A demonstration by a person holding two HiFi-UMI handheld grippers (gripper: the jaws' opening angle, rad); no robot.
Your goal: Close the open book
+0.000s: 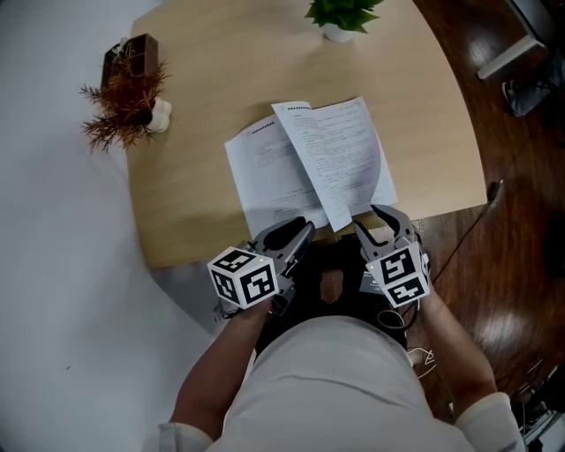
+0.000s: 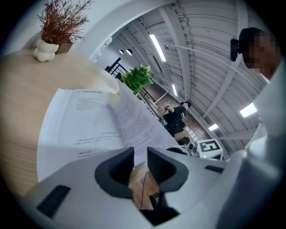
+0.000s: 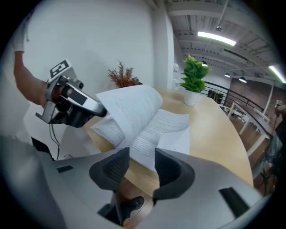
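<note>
White printed-page book [image 1: 309,163] lies open nr front edge of pale wood table [image 1: 203,106], one leaf [image 3: 129,105] arched mid-turn. L gripper [image 1: 300,231]: jaws slightly apart, empty. R gripper [image 1: 378,219]: released, empty. Risk: unheld leaf flops back, or creases if shoved.

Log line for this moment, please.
book: open, page arched up | left gripper: open, empty | right gripper: open, empty

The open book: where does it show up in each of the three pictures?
Head view: book mid-frame, near the table's front edge.
Left gripper view: book left of centre, low.
Right gripper view: book at centre, pages arching.
Shared landmark: the green potted plant beyond it.
</note>
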